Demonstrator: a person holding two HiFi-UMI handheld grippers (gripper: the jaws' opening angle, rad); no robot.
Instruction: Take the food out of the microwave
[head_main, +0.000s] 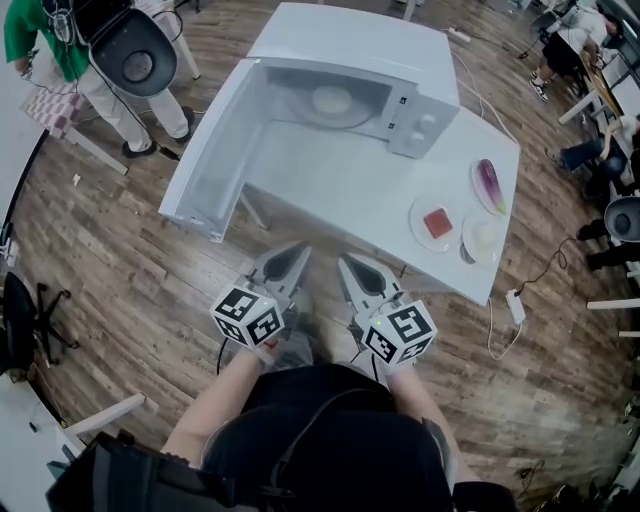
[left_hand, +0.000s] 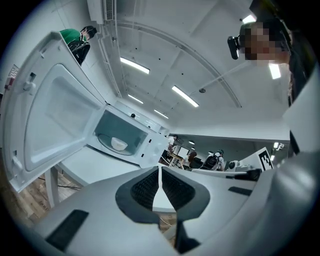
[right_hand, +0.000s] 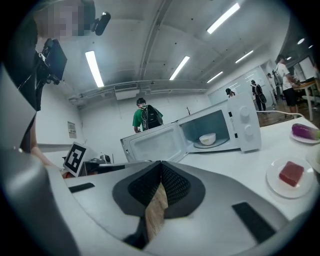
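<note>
Two grippers, both pressed together and empty: left gripper (head_main: 290, 256), right gripper (head_main: 350, 266). White bowl (head_main: 331, 100) sits on the turntable (head_main: 362, 108) inside the open microwave (head_main: 350, 45). I judge it stiff, slick, breakable, fairly light. I'd pinch the near rim and keep it level.

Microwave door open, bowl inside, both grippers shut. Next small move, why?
Probably open the right gripper and advance it toward the white bowl in the microwave: its door stands wide open, and both this and the left gripper are shut, empty, short of it.
</note>
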